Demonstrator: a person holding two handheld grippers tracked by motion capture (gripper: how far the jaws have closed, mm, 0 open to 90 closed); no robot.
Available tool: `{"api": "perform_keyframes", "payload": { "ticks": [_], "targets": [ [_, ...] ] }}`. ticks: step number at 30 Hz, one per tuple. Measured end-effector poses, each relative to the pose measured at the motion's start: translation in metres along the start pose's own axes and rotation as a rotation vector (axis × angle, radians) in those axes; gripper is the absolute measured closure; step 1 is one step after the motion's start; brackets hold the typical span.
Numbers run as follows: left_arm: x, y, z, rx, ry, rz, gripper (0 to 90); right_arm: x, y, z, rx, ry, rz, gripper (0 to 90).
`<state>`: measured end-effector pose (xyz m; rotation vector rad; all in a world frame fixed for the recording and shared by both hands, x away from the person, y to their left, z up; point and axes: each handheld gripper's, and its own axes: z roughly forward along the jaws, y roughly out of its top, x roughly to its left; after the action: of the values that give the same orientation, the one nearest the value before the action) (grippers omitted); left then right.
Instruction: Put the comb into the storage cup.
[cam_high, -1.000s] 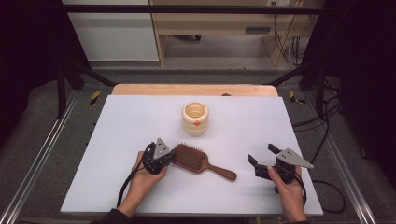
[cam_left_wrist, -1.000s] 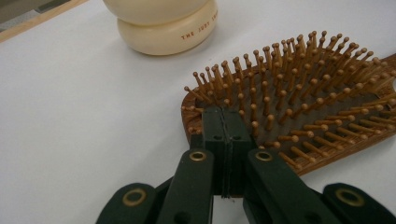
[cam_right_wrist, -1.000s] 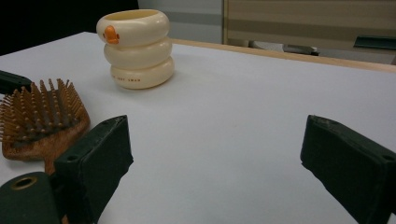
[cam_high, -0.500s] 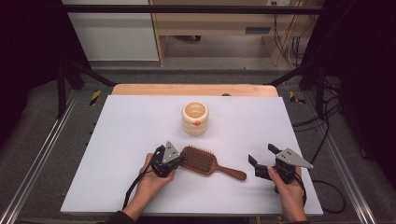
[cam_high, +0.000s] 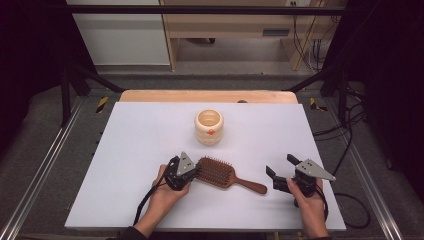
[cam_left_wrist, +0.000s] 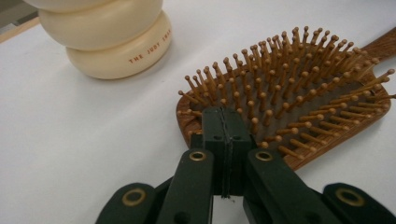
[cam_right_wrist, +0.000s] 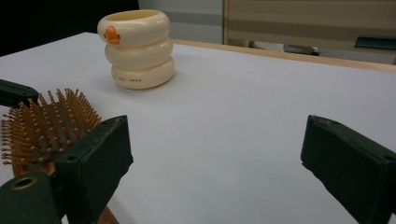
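Hairbrush (cam_high: 216, 171): I see it lying bristles-up on the white table (cam_high: 125, 150), near the front edge, handle pointing toward my right.
Left gripper (cam_high: 186, 172): its 2 jaws are pressed together with nothing between them, their tips resting at the brush head's rim, as the left gripper view (cam_left_wrist: 223, 140) shows.
Cream pot (cam_high: 209, 126): upright, farther back, apart from the brush.
Right gripper (cam_high: 281, 171): jaws spread wide, empty, just beyond the handle's end.
Risk: I judge a push from the closed left tips could slide or spin the brush, since nothing pins it.
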<state>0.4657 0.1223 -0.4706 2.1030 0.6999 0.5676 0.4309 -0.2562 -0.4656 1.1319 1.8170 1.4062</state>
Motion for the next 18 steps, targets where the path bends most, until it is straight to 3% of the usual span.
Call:
{"api": "perform_keyframes", "payload": {
  "ticks": [8, 12, 18],
  "targets": [
    [0.007, 0.001, -0.018, -0.076, 0.03, -0.023, 90.0, -0.001, 0.0, 0.0, -0.003, -0.001, 0.001, 8.6],
    [0.016, -0.003, -0.035, -0.114, 0.072, -0.038, 90.0, 0.0, 0.001, 0.0, -0.004, 0.001, 0.0, 8.5],
    [0.033, -0.018, -0.063, -0.16, 0.14, -0.098, 90.0, 0.0, 0.003, -0.001, -0.012, 0.007, 0.004, 8.4]
  ]
}}
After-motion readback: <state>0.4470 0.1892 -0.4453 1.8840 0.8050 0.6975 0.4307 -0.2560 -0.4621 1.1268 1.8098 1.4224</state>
